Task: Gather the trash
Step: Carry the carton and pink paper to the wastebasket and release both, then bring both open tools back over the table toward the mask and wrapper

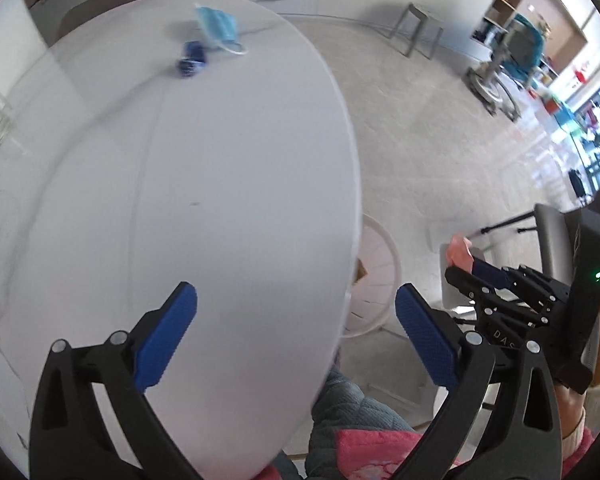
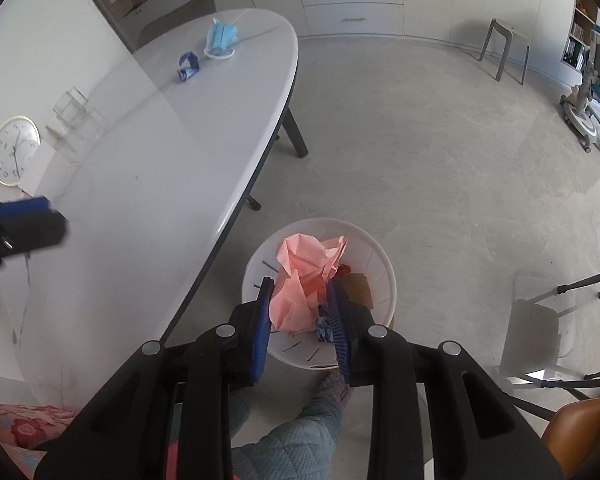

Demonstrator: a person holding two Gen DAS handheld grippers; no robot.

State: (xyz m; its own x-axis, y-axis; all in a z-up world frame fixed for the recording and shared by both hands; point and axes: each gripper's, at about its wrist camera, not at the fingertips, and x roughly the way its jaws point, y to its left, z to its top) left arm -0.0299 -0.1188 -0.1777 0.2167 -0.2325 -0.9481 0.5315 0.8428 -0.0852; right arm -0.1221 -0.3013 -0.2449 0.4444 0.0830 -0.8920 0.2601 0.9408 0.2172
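My right gripper point(image 2: 300, 286) hangs over a white bin point(image 2: 380, 264) on the floor, shut on a crumpled pink paper point(image 2: 300, 276) that fills the gap between its pads. A small blue wrapper point(image 2: 323, 324) shows by the right pad. Brown and red scraps lie in the bin. In the left wrist view the right gripper point(image 1: 466, 268) holds the pink paper point(image 1: 458, 254) at its tip. My left gripper point(image 1: 296, 296) stands wide open and empty over the white table's point(image 1: 180, 200) near edge. Far back on the table lie a blue face mask point(image 1: 216, 24) and a dark blue wrapper point(image 1: 190, 60).
A round clock point(image 2: 14, 150) and a clear acrylic stand point(image 2: 72, 108) sit at the table's left side. On the grey floor are a stool point(image 2: 504, 48) at the back and a chair point(image 2: 540, 328) to the right. The person's quilted trouser leg point(image 2: 300, 432) is below the bin.
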